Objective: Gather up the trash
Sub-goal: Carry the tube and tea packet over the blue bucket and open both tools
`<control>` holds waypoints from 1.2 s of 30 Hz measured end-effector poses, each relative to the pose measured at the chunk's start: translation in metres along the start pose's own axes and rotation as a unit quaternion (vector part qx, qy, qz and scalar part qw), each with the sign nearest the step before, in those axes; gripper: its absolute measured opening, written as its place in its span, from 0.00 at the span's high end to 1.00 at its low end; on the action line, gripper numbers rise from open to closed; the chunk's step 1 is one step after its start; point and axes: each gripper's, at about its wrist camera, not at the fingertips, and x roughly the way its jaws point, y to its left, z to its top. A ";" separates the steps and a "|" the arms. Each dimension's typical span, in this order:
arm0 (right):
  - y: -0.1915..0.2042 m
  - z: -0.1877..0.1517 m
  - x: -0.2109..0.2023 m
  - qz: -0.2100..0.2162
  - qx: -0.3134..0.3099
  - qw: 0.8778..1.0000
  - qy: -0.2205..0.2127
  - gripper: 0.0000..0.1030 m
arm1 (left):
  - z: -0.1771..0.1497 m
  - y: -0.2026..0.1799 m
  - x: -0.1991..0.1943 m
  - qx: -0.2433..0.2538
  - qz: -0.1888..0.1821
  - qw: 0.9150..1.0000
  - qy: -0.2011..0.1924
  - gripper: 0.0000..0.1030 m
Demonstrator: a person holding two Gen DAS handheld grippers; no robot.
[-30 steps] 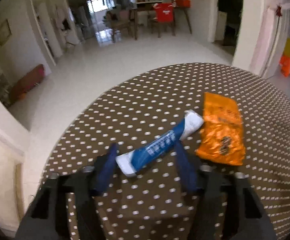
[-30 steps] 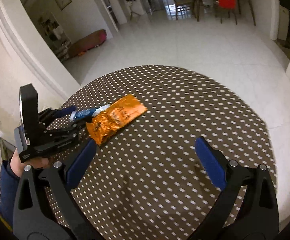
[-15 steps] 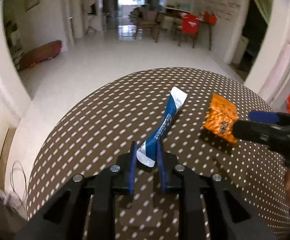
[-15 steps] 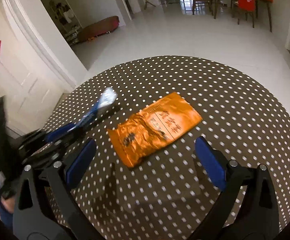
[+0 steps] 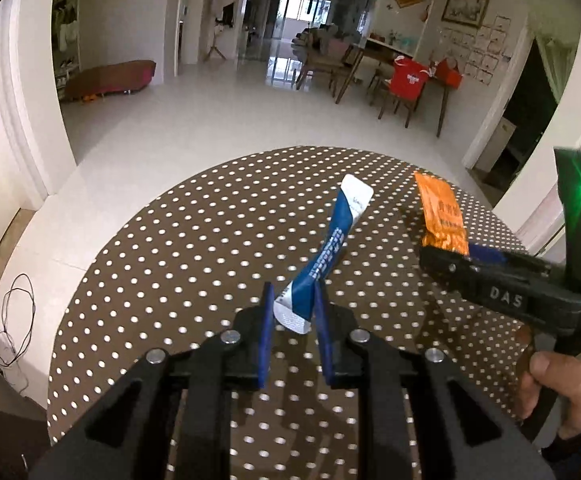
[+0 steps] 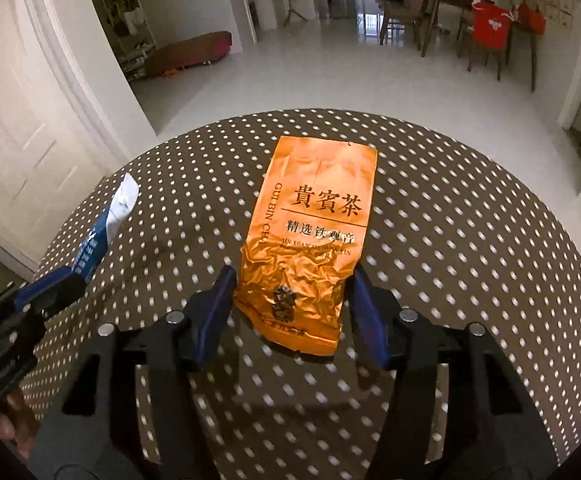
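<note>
My left gripper (image 5: 293, 305) is shut on the near end of a blue and white sachet (image 5: 332, 244) and holds it tilted up above the table; it also shows in the right wrist view (image 6: 98, 236). An orange tea packet (image 6: 310, 240) lies flat on the brown polka-dot table (image 6: 470, 248). My right gripper (image 6: 292, 292) is open, its blue fingers on either side of the packet's crumpled near end. In the left wrist view the orange packet (image 5: 440, 212) lies at the right, with the right gripper (image 5: 462, 258) at its near end.
The round table stands in a room with a white tiled floor (image 5: 210, 120). Its edge drops off all around. Chairs and a desk (image 5: 402, 80) stand far back. Cables (image 5: 14, 320) lie on the floor at the left.
My left gripper has lifted the sachet higher off the table. My right gripper has moved forward over the orange packet and narrowed, its fingers now beside the packet's near end.
</note>
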 end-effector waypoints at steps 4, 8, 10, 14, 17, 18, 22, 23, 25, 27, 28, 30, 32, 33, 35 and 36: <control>-0.020 -0.014 -0.019 0.020 0.022 1.000 -0.006 0.50 | 0.001 -0.008 -0.006 0.001 -0.009 1.000 -0.005 0.82; -0.038 -0.023 -0.045 0.028 0.040 0.998 -0.028 0.50 | 0.000 -0.027 -0.013 0.008 -0.019 1.000 -0.009 0.82; -0.046 -0.025 -0.059 0.027 0.045 0.998 -0.039 0.50 | 0.003 -0.039 -0.016 0.011 -0.025 1.000 -0.012 0.82; -0.069 -0.030 -0.087 0.027 0.061 0.996 -0.060 0.50 | 0.005 -0.068 -0.023 0.018 -0.044 0.999 -0.018 0.82; -0.088 -0.037 -0.114 0.021 0.075 0.994 -0.077 0.50 | 0.009 -0.096 -0.027 0.027 -0.057 0.998 -0.022 0.82; -0.095 -0.039 -0.122 0.019 0.079 0.993 -0.084 0.50 | 0.009 -0.105 -0.028 0.030 -0.062 0.997 -0.023 0.82; -0.137 -0.058 -0.166 0.000 0.109 0.987 -0.115 0.50 | 0.008 -0.155 -0.031 0.055 -0.086 0.995 -0.023 0.82; -0.146 -0.060 -0.174 -0.005 0.114 0.986 -0.120 0.50 | 0.008 -0.166 -0.030 0.060 -0.092 0.994 -0.022 0.82; -0.171 -0.072 -0.195 -0.019 0.131 0.982 -0.132 0.50 | 0.007 -0.195 -0.031 0.078 -0.108 0.991 -0.020 0.82; -0.198 -0.086 -0.213 -0.037 0.148 0.979 -0.139 0.50 | 0.004 -0.218 -0.032 0.092 -0.122 0.988 -0.018 0.82; -0.210 -0.092 -0.221 -0.046 0.156 0.977 -0.141 0.50 | 0.003 -0.236 -0.032 0.103 -0.133 0.986 -0.017 0.82; -0.235 -0.107 -0.234 -0.062 0.178 0.972 -0.142 0.50 | 0.002 -0.259 -0.032 0.117 -0.148 0.982 -0.013 0.82; -0.261 -0.126 -0.245 -0.078 0.205 0.965 -0.144 0.50 | -0.002 -0.287 -0.030 0.132 -0.166 0.977 -0.004 0.82; -0.272 -0.134 -0.251 -0.086 0.215 0.962 -0.144 0.50 | -0.005 -0.300 -0.029 0.137 -0.175 0.975 0.003 0.82; -0.295 -0.156 -0.259 -0.105 0.232 0.957 -0.137 0.50 | -0.012 -0.330 -0.022 0.152 -0.192 0.969 0.018 0.82; -0.305 -0.165 -0.261 -0.111 0.240 0.955 -0.131 0.50 | -0.017 -0.342 -0.020 0.158 -0.195 0.968 0.024 0.82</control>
